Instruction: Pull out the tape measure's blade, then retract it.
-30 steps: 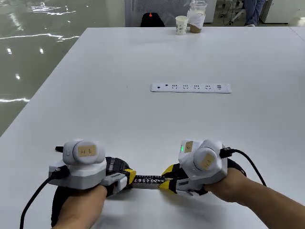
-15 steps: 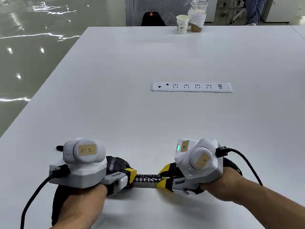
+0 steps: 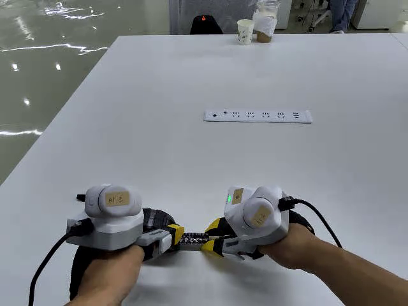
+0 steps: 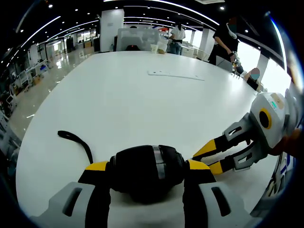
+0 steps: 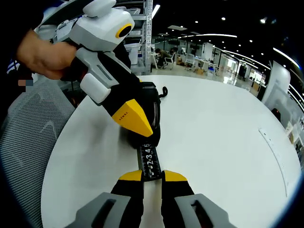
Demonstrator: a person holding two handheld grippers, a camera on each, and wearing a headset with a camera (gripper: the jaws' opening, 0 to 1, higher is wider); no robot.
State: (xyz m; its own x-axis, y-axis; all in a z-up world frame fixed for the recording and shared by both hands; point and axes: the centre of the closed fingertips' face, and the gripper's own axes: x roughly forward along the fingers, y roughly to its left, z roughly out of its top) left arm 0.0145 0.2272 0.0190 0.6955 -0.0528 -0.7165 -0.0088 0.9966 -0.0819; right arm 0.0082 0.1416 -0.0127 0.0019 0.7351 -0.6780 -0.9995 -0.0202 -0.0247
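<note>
The black tape measure case (image 4: pixel 146 172) sits on the white table (image 3: pixel 191 83), clamped between the yellow-tipped jaws of my left gripper (image 4: pixel 148 167). Its wrist strap (image 4: pixel 76 141) trails off to one side. A short length of black blade with white numbers (image 5: pixel 148 159) runs out of the case (image 5: pixel 147 111) toward my right gripper (image 5: pixel 153 176), which is shut on the blade's end. In the head view the left gripper (image 3: pixel 167 234) and the right gripper (image 3: pixel 210 233) stand close together near the table's front edge, with the blade (image 3: pixel 191 239) between them.
A white power strip (image 3: pixel 258 116) lies mid-table. A paper cup (image 3: pixel 245 31) and a plastic cup (image 3: pixel 263 25) stand at the far edge, with a dark chair back behind them. Glossy floor lies left of the table. A grey mesh chair (image 5: pixel 26 156) is near the front edge.
My right gripper has moved left toward the left gripper, and the exposed blade has grown shorter. The left gripper and the case have stayed put.
</note>
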